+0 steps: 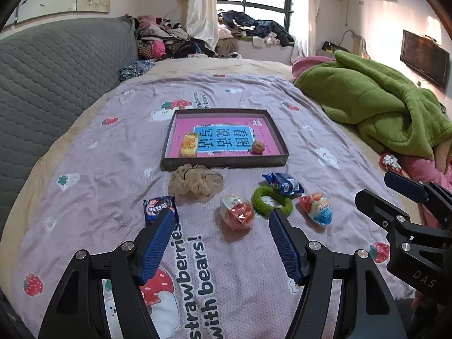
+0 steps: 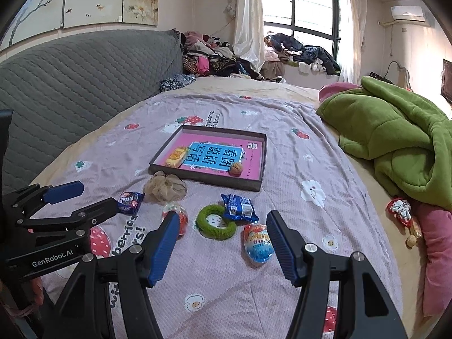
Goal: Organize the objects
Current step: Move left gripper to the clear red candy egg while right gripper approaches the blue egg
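I read "strawberries with bears!" on the lilac bedsheet; the tray liner shows Chinese characters. Left gripper and right gripper jaws wide, empty.

Daylit by window, sharp, fisheye-warped edges
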`<state>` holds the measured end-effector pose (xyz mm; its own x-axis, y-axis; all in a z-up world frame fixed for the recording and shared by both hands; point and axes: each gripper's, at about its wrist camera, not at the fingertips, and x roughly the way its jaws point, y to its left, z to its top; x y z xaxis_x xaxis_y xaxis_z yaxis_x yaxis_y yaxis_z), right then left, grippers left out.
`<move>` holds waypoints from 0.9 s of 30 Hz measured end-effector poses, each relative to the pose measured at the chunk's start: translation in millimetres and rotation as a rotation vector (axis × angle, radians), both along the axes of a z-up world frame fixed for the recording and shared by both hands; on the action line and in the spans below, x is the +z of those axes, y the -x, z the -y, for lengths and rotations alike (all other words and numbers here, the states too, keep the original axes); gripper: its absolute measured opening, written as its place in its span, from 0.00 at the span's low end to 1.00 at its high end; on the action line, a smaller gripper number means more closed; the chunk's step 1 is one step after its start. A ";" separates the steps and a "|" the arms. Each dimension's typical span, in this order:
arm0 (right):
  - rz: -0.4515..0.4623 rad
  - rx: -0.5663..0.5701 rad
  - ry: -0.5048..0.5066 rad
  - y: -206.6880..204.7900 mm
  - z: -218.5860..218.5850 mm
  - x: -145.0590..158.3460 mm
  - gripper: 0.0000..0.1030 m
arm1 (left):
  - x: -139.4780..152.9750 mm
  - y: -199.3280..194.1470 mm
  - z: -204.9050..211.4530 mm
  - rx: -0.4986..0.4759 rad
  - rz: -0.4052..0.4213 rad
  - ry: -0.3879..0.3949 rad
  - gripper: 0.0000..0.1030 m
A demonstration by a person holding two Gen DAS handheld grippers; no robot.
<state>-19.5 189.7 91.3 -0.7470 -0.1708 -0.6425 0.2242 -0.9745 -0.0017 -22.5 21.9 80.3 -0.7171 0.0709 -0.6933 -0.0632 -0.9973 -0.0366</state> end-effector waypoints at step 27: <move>0.078 -0.009 -0.023 4.4 -7.6 -43.0 0.61 | -40.9 8.2 -7.4 -0.012 0.077 -0.005 0.69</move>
